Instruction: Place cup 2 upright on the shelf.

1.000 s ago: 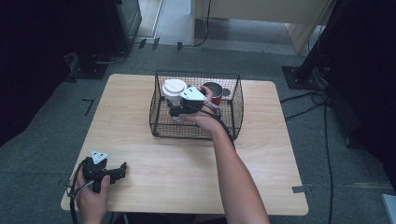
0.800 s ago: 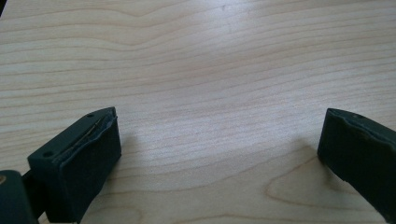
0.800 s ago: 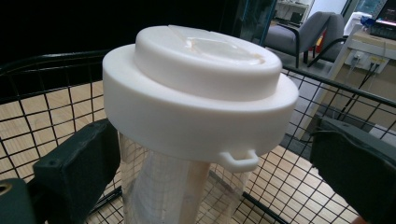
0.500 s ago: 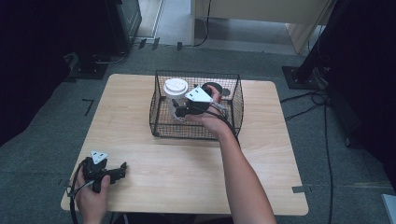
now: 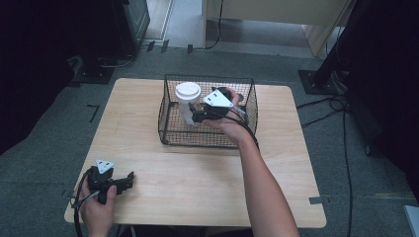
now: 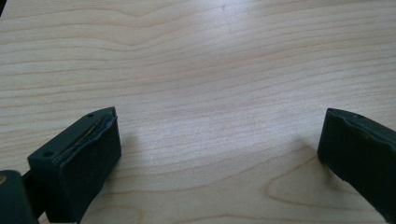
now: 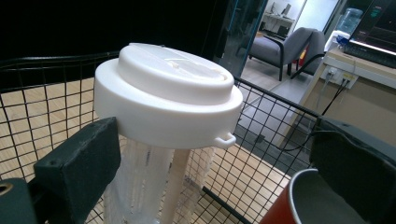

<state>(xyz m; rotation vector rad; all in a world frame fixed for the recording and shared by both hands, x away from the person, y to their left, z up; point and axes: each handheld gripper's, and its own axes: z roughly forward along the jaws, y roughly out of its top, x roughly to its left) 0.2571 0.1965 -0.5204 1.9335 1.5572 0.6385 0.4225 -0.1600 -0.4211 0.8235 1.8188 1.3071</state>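
A clear, ribbed plastic cup [image 7: 140,182] with a broad, round white lid [image 7: 168,93] stands upright inside the black wire basket [image 5: 170,129], in its left part as the high view shows it. The lid is smooth and matte, stepped with a raised flat centre, and a small tab juts from its rim; the cup wall below is thin and see-through, so the basket's mesh and the wood under it show through. The right gripper [image 5: 197,112] reaches into the basket from the cup's right, its jaws set wide on either side of the cup just under the lid: one black, rubbery pad [image 7: 81,163] lies against or just beside the cup wall, the other stands clear of it, so the cup is bracketed but not squeezed. Just beside the cup, near that far jaw, sits a red cup [image 7: 303,200] with a pale inside, its open rim showing low in the right gripper view. The basket stands on a pale wooden table [image 5: 197,182] with flowing grain. Well away from the basket, at the table's near left corner, the left gripper [image 5: 123,180] rests on the wood with its jaws spread wide and bare grain between them.
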